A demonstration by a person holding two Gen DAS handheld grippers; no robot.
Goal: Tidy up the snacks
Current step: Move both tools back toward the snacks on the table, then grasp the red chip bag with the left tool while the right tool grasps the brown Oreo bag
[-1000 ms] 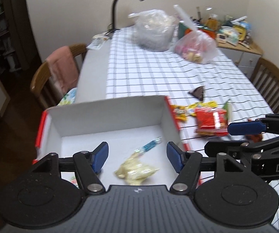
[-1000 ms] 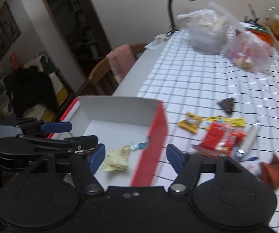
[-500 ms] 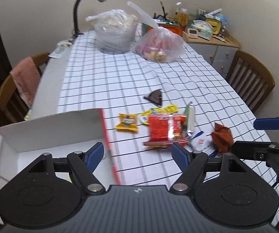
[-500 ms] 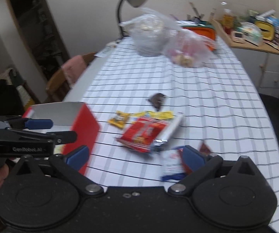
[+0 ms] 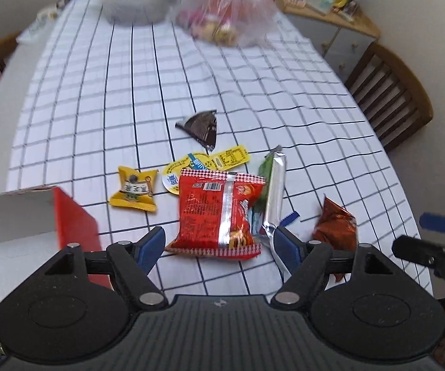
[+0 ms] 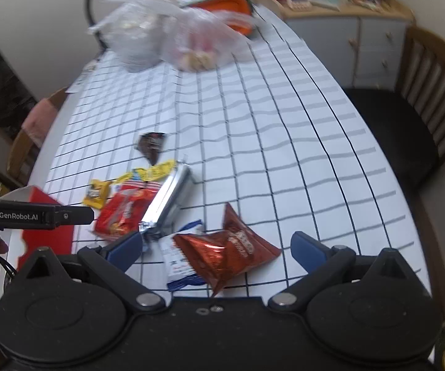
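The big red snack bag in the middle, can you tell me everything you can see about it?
The red snack bag is a shiny plastic packet lying flat on the checked tablecloth, back side up, showing a silver seam, a barcode and small print. Its ends have a red-and-white checked trim. It looks sealed and full. It overlaps a round yellow packet, and the silver-green wrapper lies against its right edge. It sits just ahead of the open left gripper, untouched.

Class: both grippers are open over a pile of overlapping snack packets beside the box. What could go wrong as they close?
1. The left gripper frames the red packet, which overlaps the silver wrapper; it may drag both.
2. The right gripper may pinch the white sachet under the foil packet too.
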